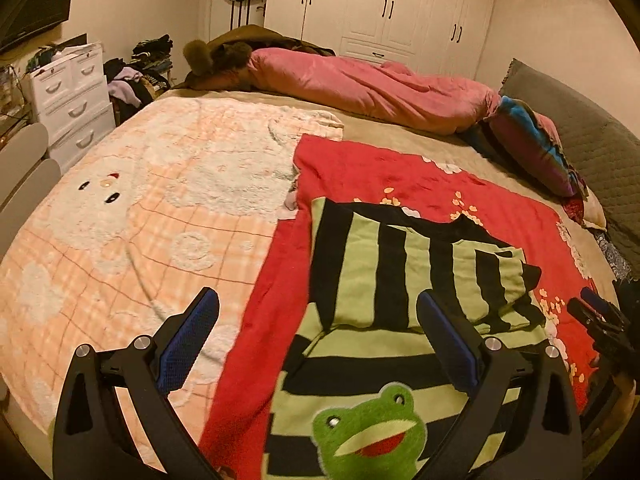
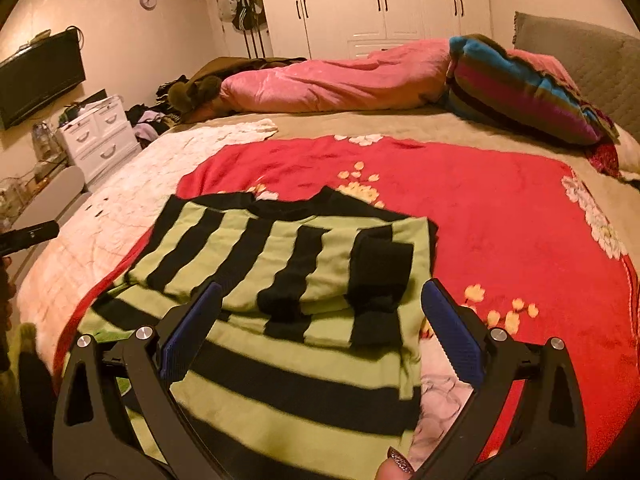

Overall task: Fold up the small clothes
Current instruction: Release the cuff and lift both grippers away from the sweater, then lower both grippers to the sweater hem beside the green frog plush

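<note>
A small green-and-black striped sweater [image 1: 400, 272] with a green frog face [image 1: 368, 432] lies on a red flowered blanket [image 1: 400, 184] on the bed. Its sleeves are folded across the body; it also shows in the right wrist view [image 2: 288, 276]. My left gripper [image 1: 318, 324] is open and empty, held above the sweater's left edge. My right gripper [image 2: 322, 312] is open and empty, above the sweater's right side near a folded black cuff [image 2: 380, 276]. The right gripper's tip [image 1: 600, 316] shows at the right edge of the left wrist view.
A peach checked bear blanket [image 1: 140, 220] covers the bed's left half. A pink duvet [image 1: 360, 84], a striped pillow [image 2: 520, 88] and a grey headboard [image 2: 580, 52] lie beyond. White drawers [image 1: 72, 92], a clothes pile and wardrobes stand past the bed.
</note>
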`<state>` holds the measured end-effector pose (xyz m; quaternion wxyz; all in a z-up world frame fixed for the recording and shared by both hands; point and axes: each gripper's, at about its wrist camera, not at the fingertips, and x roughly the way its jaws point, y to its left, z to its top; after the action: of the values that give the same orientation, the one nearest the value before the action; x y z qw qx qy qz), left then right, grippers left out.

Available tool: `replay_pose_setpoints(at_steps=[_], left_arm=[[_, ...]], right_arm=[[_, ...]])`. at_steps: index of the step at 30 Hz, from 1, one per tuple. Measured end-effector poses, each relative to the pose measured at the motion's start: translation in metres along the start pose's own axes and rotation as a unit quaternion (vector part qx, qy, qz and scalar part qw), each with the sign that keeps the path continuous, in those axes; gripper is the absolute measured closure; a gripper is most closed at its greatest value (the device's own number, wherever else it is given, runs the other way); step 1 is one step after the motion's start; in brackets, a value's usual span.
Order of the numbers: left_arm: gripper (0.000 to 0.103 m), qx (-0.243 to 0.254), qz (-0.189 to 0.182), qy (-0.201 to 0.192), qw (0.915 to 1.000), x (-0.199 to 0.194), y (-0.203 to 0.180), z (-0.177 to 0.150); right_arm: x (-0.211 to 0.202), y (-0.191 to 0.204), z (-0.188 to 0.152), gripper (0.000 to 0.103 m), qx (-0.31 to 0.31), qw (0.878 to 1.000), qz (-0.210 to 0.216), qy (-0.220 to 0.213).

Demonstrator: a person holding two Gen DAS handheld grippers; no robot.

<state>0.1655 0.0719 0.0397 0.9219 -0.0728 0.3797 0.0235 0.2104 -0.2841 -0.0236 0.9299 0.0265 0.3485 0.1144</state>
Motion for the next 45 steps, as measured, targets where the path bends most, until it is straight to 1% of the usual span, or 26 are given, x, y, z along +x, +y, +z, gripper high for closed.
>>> replay_pose_setpoints(at_steps=[5,12,18,23,29,33,38,45], left_arm=[[0.004,-0.002,0.001,0.001,1.0,-0.014,0.014,-0.008],[0.004,-0.001,0.001,0.014,0.9999,-0.028,0.027,-0.025],[0.004,0.004,-0.002,0.026,0.9996,-0.036,0.035,-0.041],[0.004,-0.003,-0.002,0.033,0.9994,-0.043,0.045,-0.051],[0.004,-0.027,-0.032,0.066,0.9969,-0.043,0.053,-0.072],[0.004,-0.013,-0.03,0.093,0.9951,-0.04,0.05,-0.092],[0.004,0.007,-0.025,0.116,0.9929,-0.036,0.043,-0.108],[0.004,0.019,-0.034,0.152,0.9876,-0.032,0.035,-0.13]], right_arm=[[-0.016,-0.002,-0.011,0.009,0.022,1.0,0.008,0.013],[-0.038,-0.003,-0.02,0.009,0.056,0.998,0.024,0.029],[-0.057,0.001,-0.034,0.009,0.055,0.997,0.017,0.05],[-0.07,0.002,-0.058,0.009,0.054,0.995,0.001,0.08],[-0.077,0.002,-0.082,0.009,0.054,0.992,-0.012,0.112],[-0.079,0.0,-0.095,0.009,0.065,0.99,-0.023,0.125],[-0.078,-0.001,-0.109,0.009,0.082,0.985,-0.036,0.149],[-0.07,0.005,-0.132,0.009,0.116,0.973,-0.031,0.198]])
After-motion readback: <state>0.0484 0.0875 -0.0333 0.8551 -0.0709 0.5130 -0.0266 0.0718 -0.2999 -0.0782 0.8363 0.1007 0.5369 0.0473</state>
